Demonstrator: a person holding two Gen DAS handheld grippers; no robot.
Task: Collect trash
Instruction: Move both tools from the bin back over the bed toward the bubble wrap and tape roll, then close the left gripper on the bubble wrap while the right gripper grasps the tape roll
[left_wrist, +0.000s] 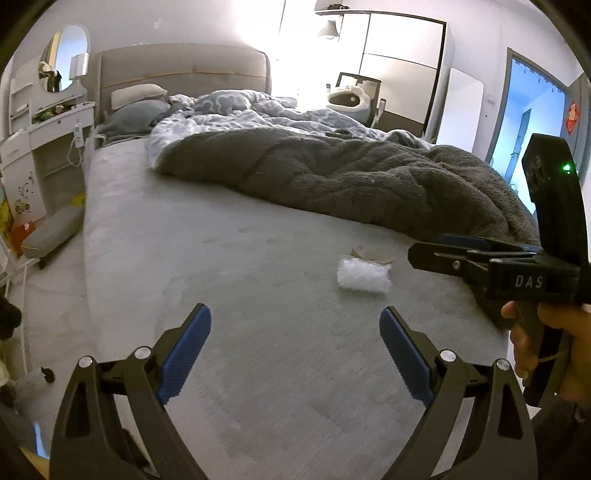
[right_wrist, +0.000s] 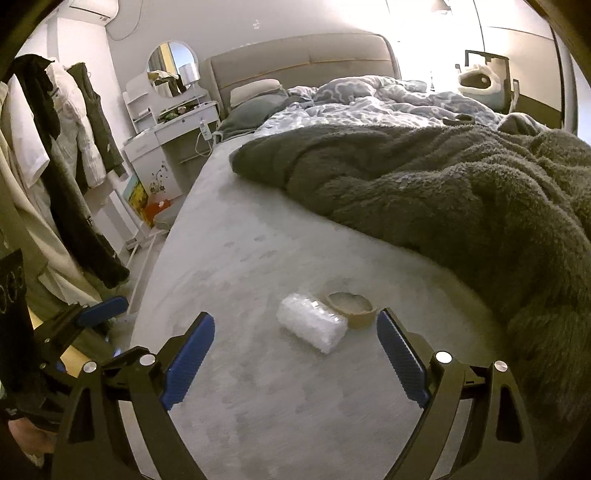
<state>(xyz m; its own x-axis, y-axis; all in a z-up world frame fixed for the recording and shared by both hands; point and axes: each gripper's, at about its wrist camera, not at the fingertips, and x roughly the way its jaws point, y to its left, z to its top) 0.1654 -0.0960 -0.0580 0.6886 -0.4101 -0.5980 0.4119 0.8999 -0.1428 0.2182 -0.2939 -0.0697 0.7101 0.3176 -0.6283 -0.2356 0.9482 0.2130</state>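
Right gripper (right_wrist: 295, 345): jaws spread wide with nothing between the blue pads; it fills the lower part of the right wrist view, aimed down at the bed, and shows again at the right edge of the left wrist view, held by a hand (left_wrist: 543, 332).
Left gripper (left_wrist: 295, 341): also spread wide and empty, low in its own frame over bare sheet; only one blue pad of it peeks in at the lower left of the right wrist view.
Bubble wrap bundle (right_wrist: 312, 325): a small clear-white wad lying on the grey bed sheet (right_wrist: 240, 258), just below centre of the right wrist frame, ahead of the right gripper's pads and apart from both.
Tape roll core (right_wrist: 351, 306): a brown cardboard ring touching or nearly touching the bundle on its far right side; in the left wrist view it is mostly hidden behind the bundle, so it may be an emptied tape roll rather than a full one.
Grey blanket (left_wrist: 351, 177): heaped across the upper right of both frames, clear of the two pieces.
Done so far: nothing appears collected; both pieces lie loose on the sheet.
Left to do: grasp the bundle and the ring, then carry them to a bin, which no frame shows.
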